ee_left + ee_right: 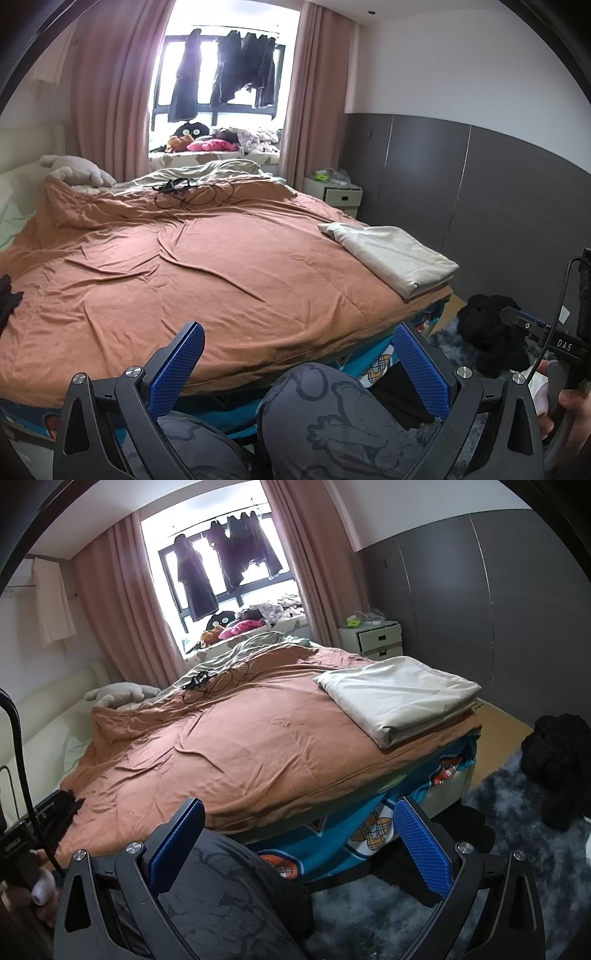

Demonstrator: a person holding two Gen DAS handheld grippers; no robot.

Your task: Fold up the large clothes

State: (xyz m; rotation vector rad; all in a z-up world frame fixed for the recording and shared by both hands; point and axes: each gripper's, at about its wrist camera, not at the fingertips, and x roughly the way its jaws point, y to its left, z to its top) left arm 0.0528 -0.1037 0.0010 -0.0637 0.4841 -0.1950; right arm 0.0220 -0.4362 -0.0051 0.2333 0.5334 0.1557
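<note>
Tools (297, 363) (297, 840) agape (seemingly empty), bedside

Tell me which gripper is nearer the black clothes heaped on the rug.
Right. The right gripper is open at the bed's foot with the black clothes just off to its right. The left gripper, also open, sits farther left, beyond the right one.

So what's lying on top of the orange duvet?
On the duvet: a folded beige cloth at its right corner and black cables near the far end. Whatever's beneath is hidden.
</note>
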